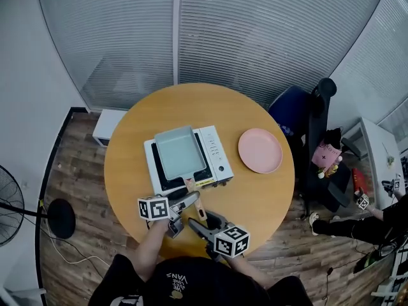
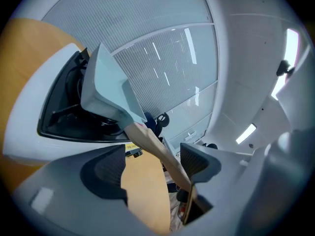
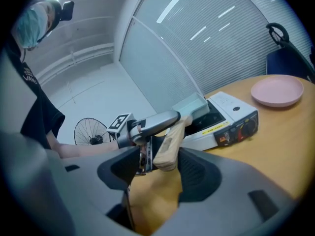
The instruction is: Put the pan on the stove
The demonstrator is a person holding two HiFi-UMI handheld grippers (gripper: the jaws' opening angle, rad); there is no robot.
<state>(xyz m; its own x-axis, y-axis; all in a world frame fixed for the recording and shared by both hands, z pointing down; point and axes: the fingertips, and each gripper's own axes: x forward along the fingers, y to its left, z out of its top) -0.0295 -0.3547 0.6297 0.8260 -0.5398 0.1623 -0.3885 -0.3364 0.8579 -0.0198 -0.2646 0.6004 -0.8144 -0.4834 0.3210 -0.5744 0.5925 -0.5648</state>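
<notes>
A pale grey-green rectangular pan (image 1: 177,150) sits on the white portable stove (image 1: 218,153) at the middle of the round wooden table (image 1: 261,199). Its wooden handle (image 1: 195,195) points toward me. My left gripper (image 1: 185,203) is open around the handle's middle. In the left gripper view the handle (image 2: 152,146) runs close along the right jaw, with a wide gap to the left one. My right gripper (image 1: 204,222) is open too. The handle's end (image 3: 170,144) lies between its jaws, with room on the left side.
A pink plate (image 1: 260,150) lies right of the stove. The stove's knob faces the table's near edge (image 3: 246,127). A floor fan (image 1: 7,212) stands at the left. A dark chair (image 1: 299,113) and other office things are at the right.
</notes>
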